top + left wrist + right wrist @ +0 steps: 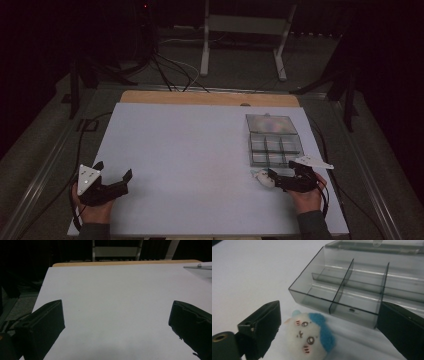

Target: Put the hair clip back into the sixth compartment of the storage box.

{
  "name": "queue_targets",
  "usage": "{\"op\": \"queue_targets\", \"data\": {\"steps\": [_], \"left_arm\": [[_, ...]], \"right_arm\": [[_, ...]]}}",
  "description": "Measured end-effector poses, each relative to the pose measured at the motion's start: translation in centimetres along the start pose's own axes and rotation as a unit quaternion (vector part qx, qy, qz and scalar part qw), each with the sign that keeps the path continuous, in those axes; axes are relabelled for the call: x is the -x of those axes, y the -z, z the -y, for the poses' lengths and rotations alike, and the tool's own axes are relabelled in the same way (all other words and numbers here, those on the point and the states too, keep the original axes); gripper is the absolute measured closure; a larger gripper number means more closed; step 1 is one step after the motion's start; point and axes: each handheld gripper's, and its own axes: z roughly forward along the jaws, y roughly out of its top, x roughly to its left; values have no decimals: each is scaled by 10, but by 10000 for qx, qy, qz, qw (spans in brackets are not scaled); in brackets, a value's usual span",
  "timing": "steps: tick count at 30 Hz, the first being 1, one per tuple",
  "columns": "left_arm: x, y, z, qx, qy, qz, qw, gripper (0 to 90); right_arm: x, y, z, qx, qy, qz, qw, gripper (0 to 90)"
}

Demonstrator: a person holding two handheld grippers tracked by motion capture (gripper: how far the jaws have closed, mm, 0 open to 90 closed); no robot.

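Clear grey compartment box [352, 290] sits at the right side of the white table [190, 165], lid [270, 123] swung open and lying flat behind it. Dividers split it into several cells; every cell I can see is bare. My right gripper [266, 178] is just in front of the box, jaws spread wide. The small white plush toy [310, 338] with blue patch lies on the table between them, near the left jaw, pads not pressing it. Toy is outside the box, just beside its front wall. My left gripper [113, 170] rests well apart at the near left, jaws spread, holding nothing.
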Motion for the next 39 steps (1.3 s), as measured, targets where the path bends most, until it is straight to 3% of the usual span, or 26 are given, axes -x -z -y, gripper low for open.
{"op": "queue_targets", "data": {"steps": [7, 10, 17, 24, 32, 39], "left_arm": [[0, 0, 0, -1, -2, -3, 10000, 13], [0, 0, 0, 13, 14, -6, 10000, 13], [0, 0, 0, 21, 17, -5, 10000, 13], [0, 0, 0, 18, 13, -7, 10000, 13], [0, 0, 0, 17, 17, -9, 10000, 13], [0, 1, 0, 20, 19, -21, 10000, 13]], "right_arm": [[-7, -7, 4, -334, 60, 36, 9994, 217], [-8, -10, 7, -476, 93, -63, 9988, 281], [-6, -13, 13, -695, -9, -247, 9973, 345], [-12, -19, 18, -926, 25, -470, 9946, 407], [-19, -21, 19, -1038, 192, -663, 9922, 528], [-17, -17, 17, -924, 173, -729, 9929, 569]]}}
